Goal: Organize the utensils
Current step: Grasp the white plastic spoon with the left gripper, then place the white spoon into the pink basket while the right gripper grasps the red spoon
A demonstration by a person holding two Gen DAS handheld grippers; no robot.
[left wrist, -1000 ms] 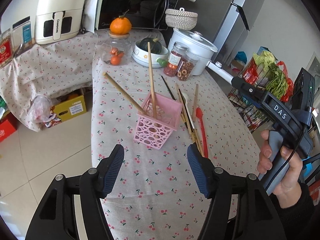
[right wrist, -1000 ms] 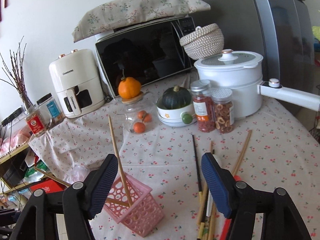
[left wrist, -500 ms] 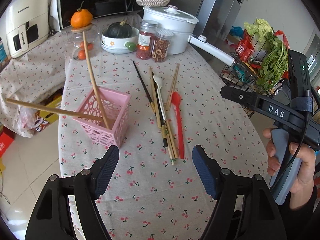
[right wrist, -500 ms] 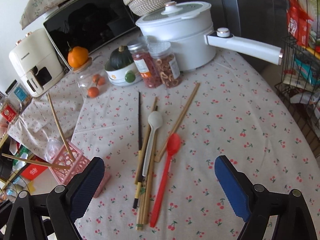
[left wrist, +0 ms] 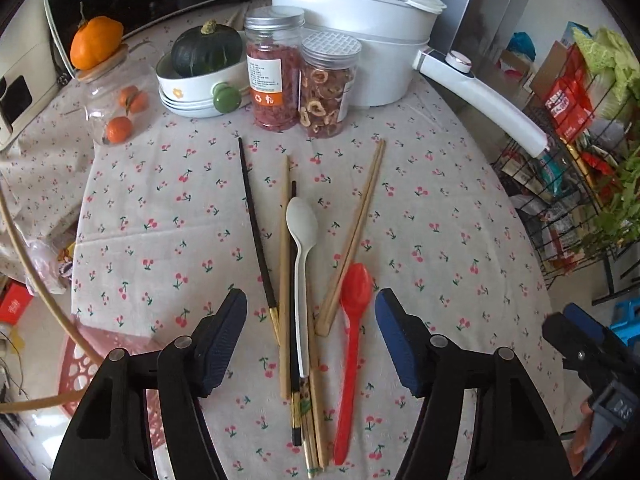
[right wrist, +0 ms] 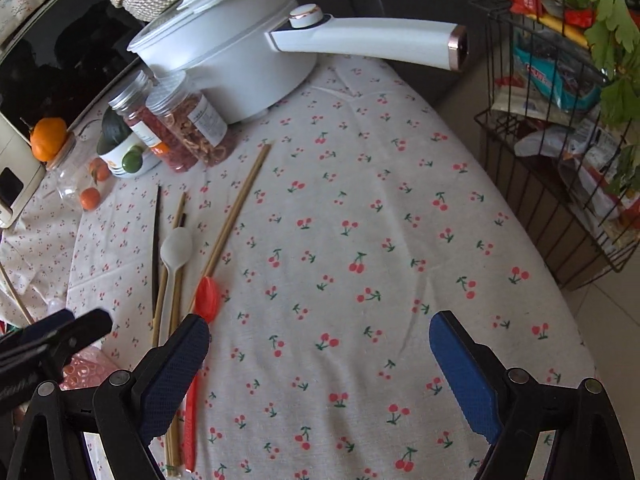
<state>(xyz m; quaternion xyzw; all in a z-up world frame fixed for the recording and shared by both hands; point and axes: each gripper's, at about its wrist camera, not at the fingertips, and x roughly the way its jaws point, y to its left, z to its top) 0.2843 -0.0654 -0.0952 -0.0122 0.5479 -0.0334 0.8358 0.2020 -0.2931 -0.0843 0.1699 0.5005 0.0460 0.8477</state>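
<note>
A pile of utensils lies on the cherry-print tablecloth: a white spoon (left wrist: 302,224), a red spoon (left wrist: 355,284), a black chopstick (left wrist: 252,216) and several wooden chopsticks (left wrist: 364,208). My left gripper (left wrist: 310,300) hovers over their near ends. Its jaws are closing, with the handles showing between the pads and nothing pressed. The pink basket (left wrist: 76,356) sits at the lower left, holding two long wooden chopsticks (left wrist: 24,256). My right gripper (right wrist: 318,322) stands wide open over bare cloth, to the right of the red spoon (right wrist: 207,296) and the white spoon (right wrist: 176,246).
A white pot (left wrist: 360,20) with a long handle (right wrist: 368,40), two jars (left wrist: 274,72), a bowl holding a squash (left wrist: 200,80) and a glass jar of oranges (left wrist: 116,100) line the far side. A wire rack (right wrist: 560,180) of groceries stands off the table's right edge.
Both grippers have swung right and down from the basket to the utensil pile. The basket has slid to the left edge of the left wrist view. The right jaws have widened.
</note>
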